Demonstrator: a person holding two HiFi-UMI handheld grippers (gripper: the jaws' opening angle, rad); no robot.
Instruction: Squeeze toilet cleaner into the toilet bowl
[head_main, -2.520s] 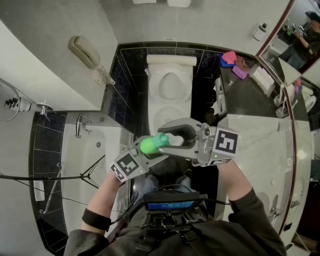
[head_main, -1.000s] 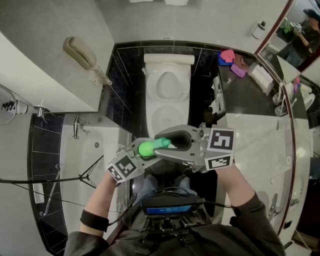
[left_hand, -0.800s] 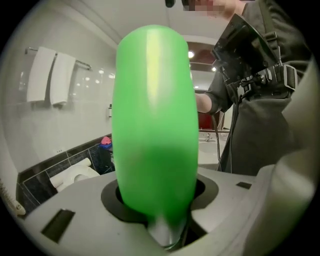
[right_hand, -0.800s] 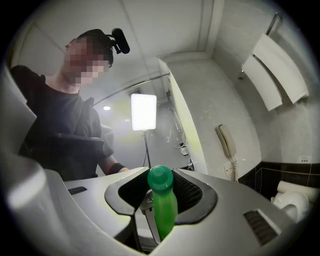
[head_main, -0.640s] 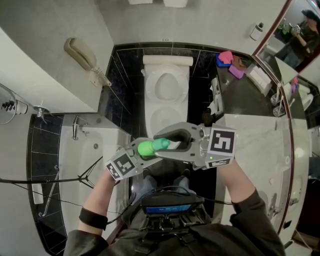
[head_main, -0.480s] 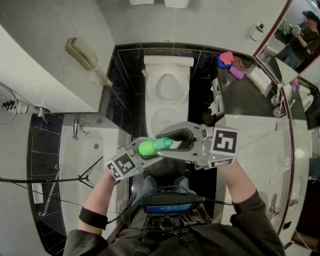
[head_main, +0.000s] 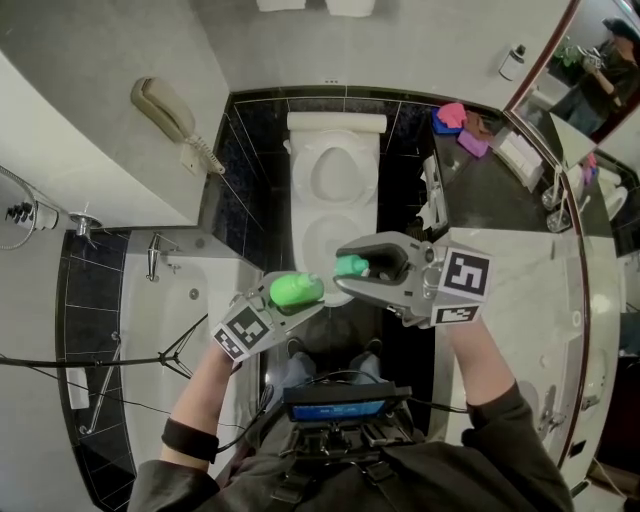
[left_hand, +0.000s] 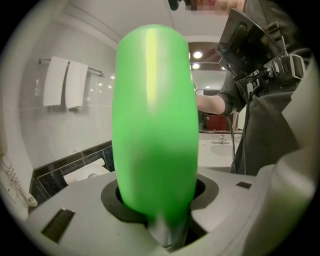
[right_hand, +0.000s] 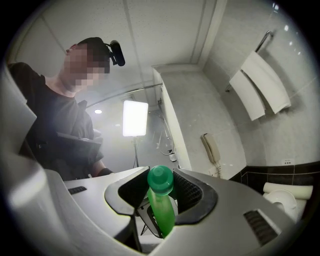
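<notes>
My left gripper (head_main: 293, 293) is shut on a bright green toilet cleaner bottle (head_main: 285, 289), which fills the left gripper view (left_hand: 155, 125) between the jaws. My right gripper (head_main: 347, 268) is shut on a darker green cap (head_main: 351, 266) and stands a little to the right of the bottle, apart from it. In the right gripper view the cap (right_hand: 160, 181) and its green neck sit between the ribbed pads. The white toilet (head_main: 303, 215) lies straight ahead, below both grippers.
A wall phone (head_main: 165, 105) hangs at the left, above a bathtub (head_main: 185, 300). A marble counter (head_main: 520, 290) runs along the right, with pink and purple items (head_main: 458, 115) on a dark shelf. Towels (left_hand: 67, 82) hang on a rail. A tripod leg (head_main: 180, 350) stands beside the tub.
My right gripper, earlier closed round the bottle's neck, has moved right and slightly up with the green cap in it. Bottle and cap are now apart. The left gripper has stayed put.
</notes>
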